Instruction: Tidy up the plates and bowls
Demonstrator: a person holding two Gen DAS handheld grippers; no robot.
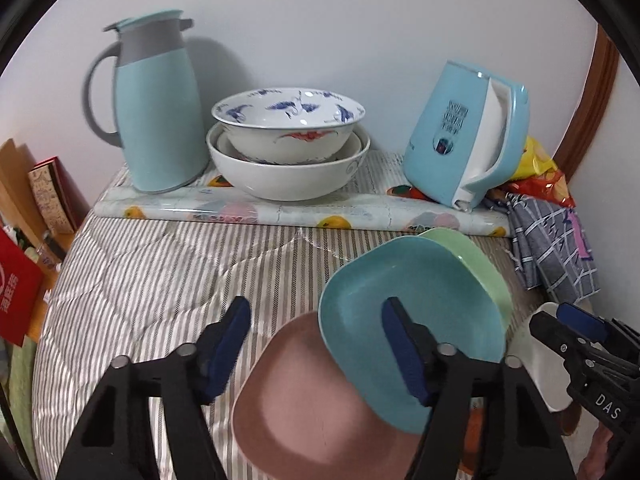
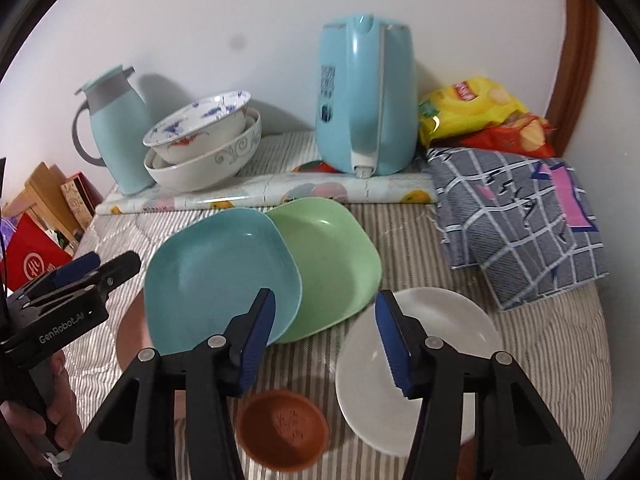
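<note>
A teal square plate [image 1: 368, 312] [image 2: 216, 272] overlaps a green square plate [image 1: 472, 264] [image 2: 332, 256] and a pink plate [image 1: 304, 404] [image 2: 132, 336] on the striped cloth. A white round plate [image 2: 436, 328] [image 1: 544, 368] and a small brown dish [image 2: 282, 432] lie nearer. Two stacked white bowls [image 1: 288, 140] [image 2: 204, 140] stand at the back. My left gripper [image 1: 316, 344] [image 2: 80, 272] is open above the pink and teal plates. My right gripper [image 2: 326, 344] [image 1: 572, 320] is open above the white plate's left edge.
A light blue thermos jug [image 1: 156, 112] [image 2: 116, 128] and a blue electric kettle [image 1: 464, 136] [image 2: 364, 96] stand on a rolled patterned mat [image 1: 280, 210]. A checked cloth [image 2: 520, 216] and snack bags [image 2: 480, 116] lie at the right. Red boxes [image 1: 20, 296] sit off the left edge.
</note>
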